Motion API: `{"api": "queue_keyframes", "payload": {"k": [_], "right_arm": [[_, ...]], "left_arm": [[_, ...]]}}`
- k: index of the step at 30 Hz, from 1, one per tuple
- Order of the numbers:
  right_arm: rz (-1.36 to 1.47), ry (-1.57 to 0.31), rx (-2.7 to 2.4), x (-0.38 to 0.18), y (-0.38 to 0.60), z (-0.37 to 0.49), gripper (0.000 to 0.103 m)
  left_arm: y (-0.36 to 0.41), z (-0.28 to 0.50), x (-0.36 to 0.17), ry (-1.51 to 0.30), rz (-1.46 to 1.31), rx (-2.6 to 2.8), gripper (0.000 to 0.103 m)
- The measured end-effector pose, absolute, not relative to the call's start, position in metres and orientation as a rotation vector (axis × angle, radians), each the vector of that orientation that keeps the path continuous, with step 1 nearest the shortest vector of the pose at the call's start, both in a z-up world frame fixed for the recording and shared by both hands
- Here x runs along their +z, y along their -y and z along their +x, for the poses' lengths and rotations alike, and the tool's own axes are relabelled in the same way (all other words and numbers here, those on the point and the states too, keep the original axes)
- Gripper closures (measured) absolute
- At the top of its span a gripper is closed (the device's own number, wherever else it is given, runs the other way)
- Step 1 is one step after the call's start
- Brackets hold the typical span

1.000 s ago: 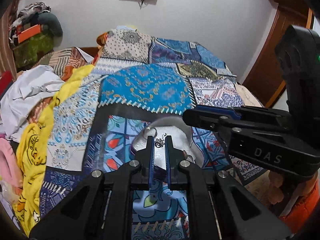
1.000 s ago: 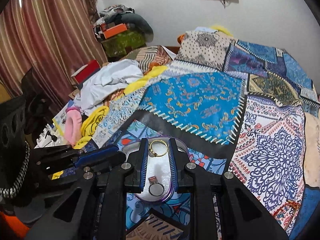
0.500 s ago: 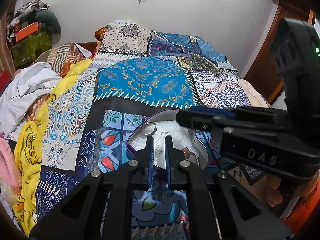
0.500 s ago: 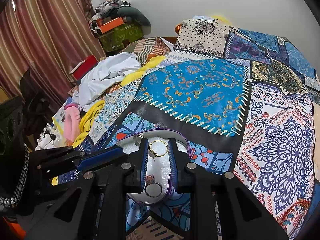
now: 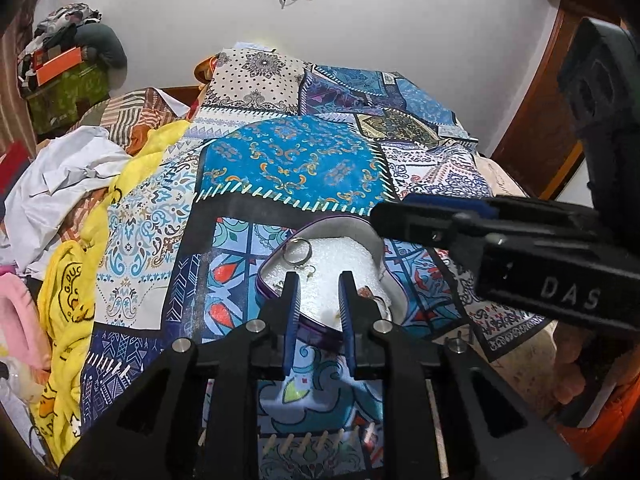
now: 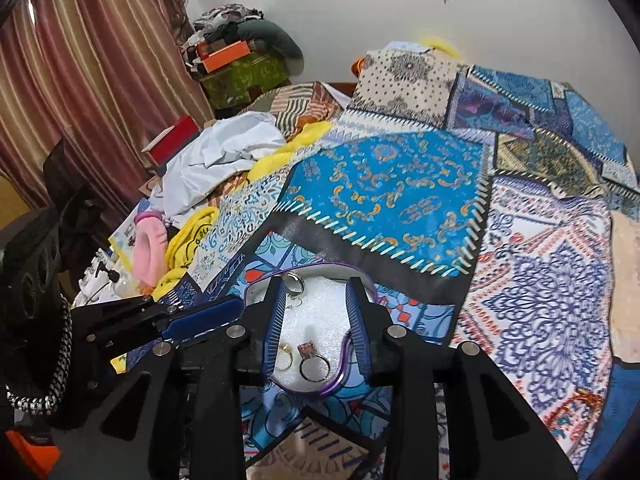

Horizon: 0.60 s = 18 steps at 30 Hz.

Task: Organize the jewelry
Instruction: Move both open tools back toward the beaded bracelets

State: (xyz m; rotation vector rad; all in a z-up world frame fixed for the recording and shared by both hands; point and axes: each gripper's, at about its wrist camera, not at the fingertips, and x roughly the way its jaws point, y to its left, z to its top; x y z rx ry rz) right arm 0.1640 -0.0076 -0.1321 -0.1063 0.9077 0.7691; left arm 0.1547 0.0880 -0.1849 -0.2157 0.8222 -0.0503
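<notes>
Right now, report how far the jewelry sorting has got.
Done: several rings lie on the white foam of the purple-rimmed tray, a gold ring and a stone-set ring near its front, a silver ring at the back. In hand: nothing; the left gripper and right gripper are opening, empty. Left: cannot tell.

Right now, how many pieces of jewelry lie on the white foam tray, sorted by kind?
Rings: 3 (silver ring, gold ring, stone-set ring)
Small earring-like piece: 1
Total: 4 that I can make out
</notes>
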Motion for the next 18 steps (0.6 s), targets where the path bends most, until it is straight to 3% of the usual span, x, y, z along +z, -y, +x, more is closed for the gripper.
{"api": "queue_keyframes", "payload": {"k": [3, 13, 18], "right_arm": [[-0.107, -0.885, 0.759, -0.124, 0.015, 0.160, 0.075], [-0.115, -0.828, 0.661, -0.107, 0.061, 0.147, 0.075], [-0.089, -0.817, 0.589, -0.105, 0.099, 0.144, 0.075]], "left_arm": [[-0.081, 0.149, -0.179, -0.815, -0.188, -0.050, 0.083], [-0.048, 0.142, -0.159, -0.784, -0.119, -0.067, 0.061], [-0.025, 0.144, -0.155, -0.785, -0.096, -0.100, 0.060]]}}
